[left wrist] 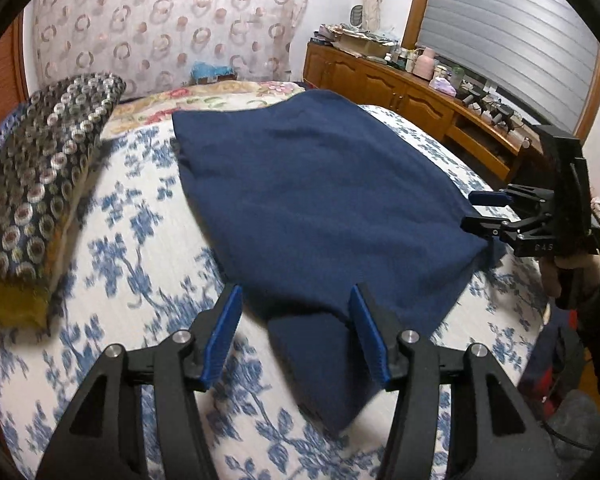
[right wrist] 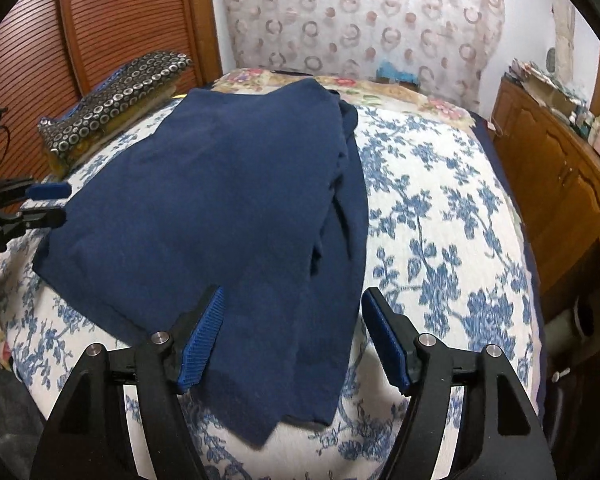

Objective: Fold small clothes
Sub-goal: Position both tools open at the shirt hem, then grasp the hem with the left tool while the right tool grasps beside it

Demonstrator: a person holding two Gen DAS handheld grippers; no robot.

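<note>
A navy blue garment (left wrist: 320, 184) lies spread on the bed, with loose folds along its right side (right wrist: 340, 184). My left gripper (left wrist: 296, 300) is open over the garment's near left corner. The cloth lies under and between the blue pads (left wrist: 224, 332), and they do not press on it. At the near right corner my right gripper (right wrist: 293, 300) is also open, the cloth running between its fingers ungripped. Each gripper shows in the other's view, the right gripper (left wrist: 470, 211) and the left gripper (right wrist: 62, 203), both at the garment's edges with jaws apart.
The bed carries a white quilt with blue flowers (left wrist: 140, 240). A dark pillow with ring patterns (left wrist: 40, 184) lies at the left, by a slatted wooden headboard (right wrist: 100, 20). A cluttered wooden cabinet (left wrist: 400, 88) runs along the right. A hand (left wrist: 572, 276) holds the right gripper.
</note>
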